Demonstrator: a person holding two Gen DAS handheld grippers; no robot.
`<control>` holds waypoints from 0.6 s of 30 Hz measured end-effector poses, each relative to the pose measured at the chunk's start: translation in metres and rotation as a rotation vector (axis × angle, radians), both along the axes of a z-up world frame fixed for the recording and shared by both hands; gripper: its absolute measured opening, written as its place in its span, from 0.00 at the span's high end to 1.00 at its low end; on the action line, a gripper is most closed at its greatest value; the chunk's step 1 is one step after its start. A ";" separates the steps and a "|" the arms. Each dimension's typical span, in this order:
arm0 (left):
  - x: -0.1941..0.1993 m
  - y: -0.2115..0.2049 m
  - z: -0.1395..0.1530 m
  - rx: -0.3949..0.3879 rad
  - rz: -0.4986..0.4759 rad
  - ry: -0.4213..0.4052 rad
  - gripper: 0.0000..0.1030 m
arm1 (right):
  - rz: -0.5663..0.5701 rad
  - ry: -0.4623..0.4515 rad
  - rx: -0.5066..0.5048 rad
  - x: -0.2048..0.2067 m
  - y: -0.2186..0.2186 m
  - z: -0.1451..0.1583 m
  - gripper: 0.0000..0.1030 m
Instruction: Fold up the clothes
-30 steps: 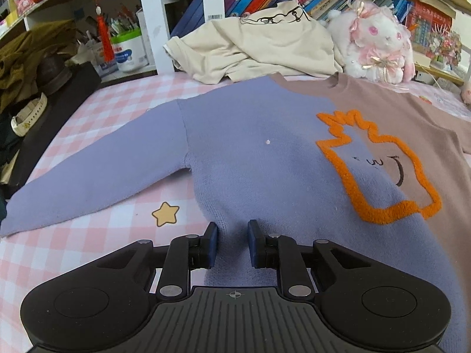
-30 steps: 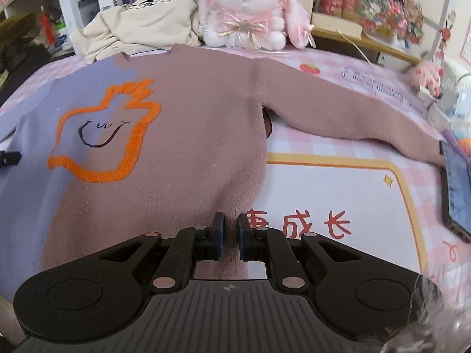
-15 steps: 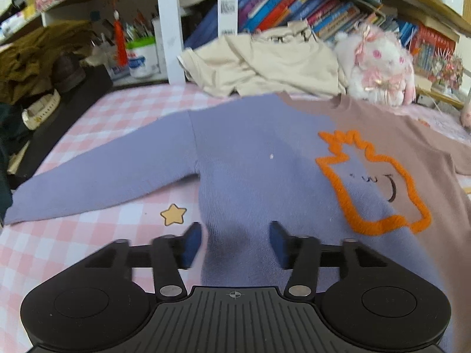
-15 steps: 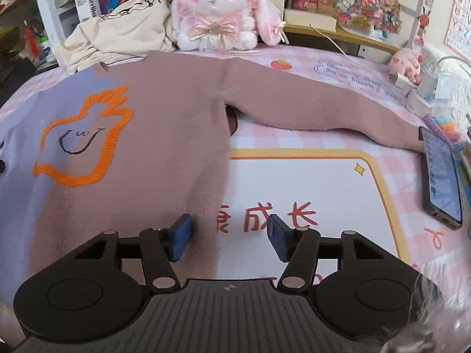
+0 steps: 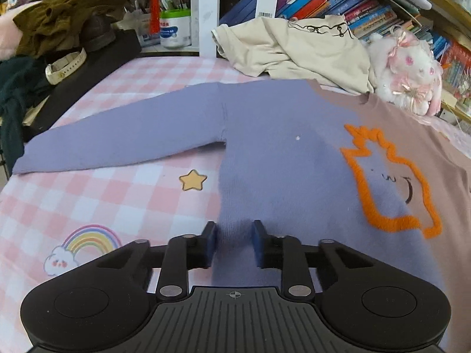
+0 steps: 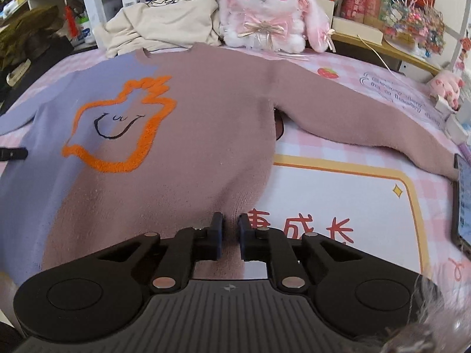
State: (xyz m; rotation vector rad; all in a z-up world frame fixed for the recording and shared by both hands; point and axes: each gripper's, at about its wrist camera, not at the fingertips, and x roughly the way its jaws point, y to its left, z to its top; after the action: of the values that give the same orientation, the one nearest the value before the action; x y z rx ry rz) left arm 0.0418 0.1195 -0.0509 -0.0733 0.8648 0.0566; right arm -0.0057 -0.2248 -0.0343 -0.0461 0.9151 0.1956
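- Left wrist view: the left claw [image 5: 234, 242] has just been closing from the wide spread it showed half a second ago, and its jaws now pinch a ridge of the sweater [image 5: 279, 147] at the lilac corner of the hem
- I judge this to be the grasp that starts the fold, with the hem not yet lifted
- The sweater lies flat, front up, on the pink checked counter [image 5: 117, 194]; its lilac sleeve [image 5: 123, 141] stretches out to the left, and the orange outline [image 5: 391, 182] sits on the chest
- Bare counter lies left of the hem around the star print [image 5: 192, 180]; beyond the collar a crumpled cream garment [image 5: 294, 47] lies against the neckline, so a fold carried that far would probably meet it
- Right wrist view: the right claw [image 6: 230, 235] has likewise just been closing and is now closed on the mauve hem corner, at the sweater's side edge
- The mauve sleeve [image 6: 368, 126] runs out to the right, its cuff reaching a phone [image 6: 463, 194] at the counter's edge
- The plush rabbit [image 6: 265, 14] sits just beyond the shoulder
- Open counter lies right of the body, over the yellow-framed print [image 6: 338, 203]
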 end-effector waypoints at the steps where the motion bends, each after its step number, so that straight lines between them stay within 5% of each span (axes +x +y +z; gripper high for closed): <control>1: 0.003 -0.002 0.000 0.005 -0.009 0.001 0.86 | -0.006 -0.004 -0.003 0.001 0.001 0.000 0.90; 18: 0.031 0.000 0.000 0.030 -0.060 0.013 0.85 | -0.073 -0.008 0.008 0.011 0.009 -0.001 0.89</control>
State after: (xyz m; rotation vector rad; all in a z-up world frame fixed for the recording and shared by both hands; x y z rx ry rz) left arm 0.0732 0.1199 -0.0514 -0.0186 0.8785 0.0139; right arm 0.0053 -0.2155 -0.0350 -0.0056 0.9060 0.1308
